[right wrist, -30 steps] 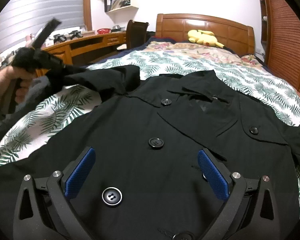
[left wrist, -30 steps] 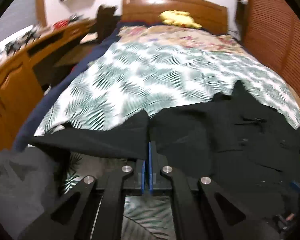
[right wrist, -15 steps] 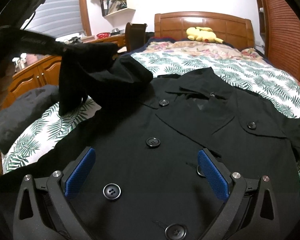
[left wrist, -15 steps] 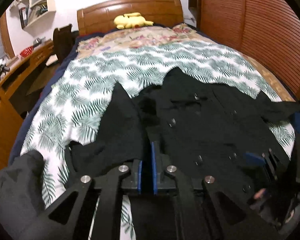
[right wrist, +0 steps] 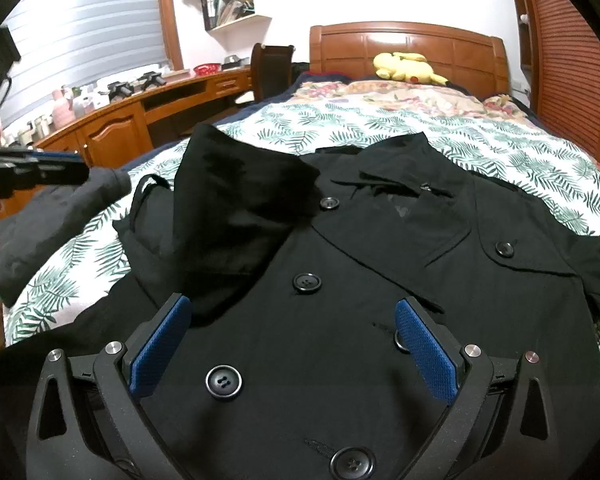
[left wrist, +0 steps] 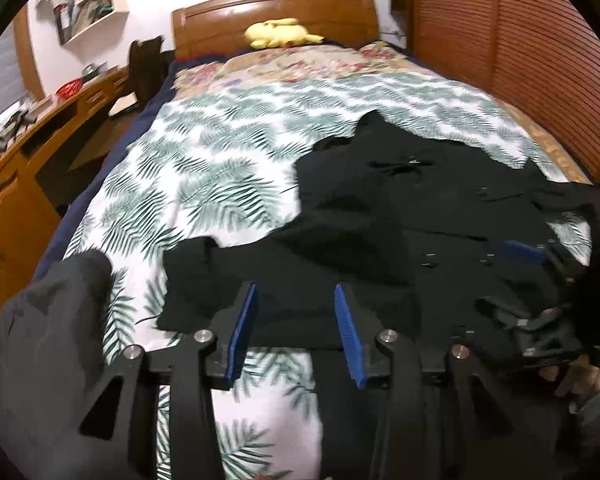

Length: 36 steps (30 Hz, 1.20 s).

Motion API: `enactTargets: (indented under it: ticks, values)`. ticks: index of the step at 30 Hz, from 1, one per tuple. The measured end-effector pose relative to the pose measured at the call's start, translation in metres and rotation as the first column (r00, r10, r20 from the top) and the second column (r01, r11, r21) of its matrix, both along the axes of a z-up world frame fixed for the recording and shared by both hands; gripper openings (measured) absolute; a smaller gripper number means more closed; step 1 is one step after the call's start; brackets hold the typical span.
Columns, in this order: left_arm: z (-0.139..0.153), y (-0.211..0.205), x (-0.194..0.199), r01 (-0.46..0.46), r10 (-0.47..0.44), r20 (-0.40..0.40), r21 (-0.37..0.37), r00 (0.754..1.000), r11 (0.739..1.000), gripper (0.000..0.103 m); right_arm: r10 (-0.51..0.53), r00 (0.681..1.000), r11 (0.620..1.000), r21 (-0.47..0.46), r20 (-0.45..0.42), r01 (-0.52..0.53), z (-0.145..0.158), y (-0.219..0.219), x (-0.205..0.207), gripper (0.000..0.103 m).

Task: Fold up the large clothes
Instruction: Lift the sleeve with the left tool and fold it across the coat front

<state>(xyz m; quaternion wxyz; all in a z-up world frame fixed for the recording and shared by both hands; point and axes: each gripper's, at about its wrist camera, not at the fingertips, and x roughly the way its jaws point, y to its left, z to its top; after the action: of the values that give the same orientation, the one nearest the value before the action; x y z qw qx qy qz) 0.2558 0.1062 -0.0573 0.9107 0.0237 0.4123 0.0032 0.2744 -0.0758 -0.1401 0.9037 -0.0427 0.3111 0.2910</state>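
Right wrist view: the black buttoned cloth coat [right wrist: 340, 280] is spread on the fern-print bed [right wrist: 500, 148], sleeve folded at 10 o'clock; right gripper [right wrist: 296, 344] jaws stand wide apart, empty. Left gripper [left wrist: 296, 320] jaws have just been opening, nothing between them.

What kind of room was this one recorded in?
A bedroom, most likely in a home. A black coat is spread on a bed with a wooden headboard and a yellow plush toy by the pillows; a wooden desk runs under a window with blinds.
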Motion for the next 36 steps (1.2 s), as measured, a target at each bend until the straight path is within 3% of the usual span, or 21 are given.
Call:
enactTargets:
  ticks: [10,20,33,35,36]
  values:
    - [-0.059,0.067,0.029,-0.142,0.143,-0.087,0.013,0.986,0.990,0.046,0.003,1.000,1.000,-0.010,-0.011,-0.003,-0.006,0.003,0.002,0.103]
    - [-0.113,0.110,0.040,-0.230,0.235,-0.183,0.046,0.955,0.972,0.049,0.009,1.000,1.000,-0.016,-0.013,-0.009,-0.007,0.005,0.001,0.103]
    - [-0.126,0.123,0.053,-0.245,0.240,-0.200,-0.001,0.950,0.970,0.052,0.010,1.000,1.000,-0.023,-0.009,-0.010,-0.008,0.006,0.002,0.103]
    - [-0.124,0.123,0.054,-0.239,0.233,-0.192,-0.007,0.953,0.971,0.046,0.010,1.000,1.000,-0.023,-0.009,-0.010,-0.008,0.006,0.002,0.103]
    - [-0.123,0.122,0.054,-0.230,0.220,-0.191,-0.029,0.957,0.973,0.033,0.010,1.000,1.000,-0.024,-0.008,-0.011,-0.008,0.006,0.002,0.103]
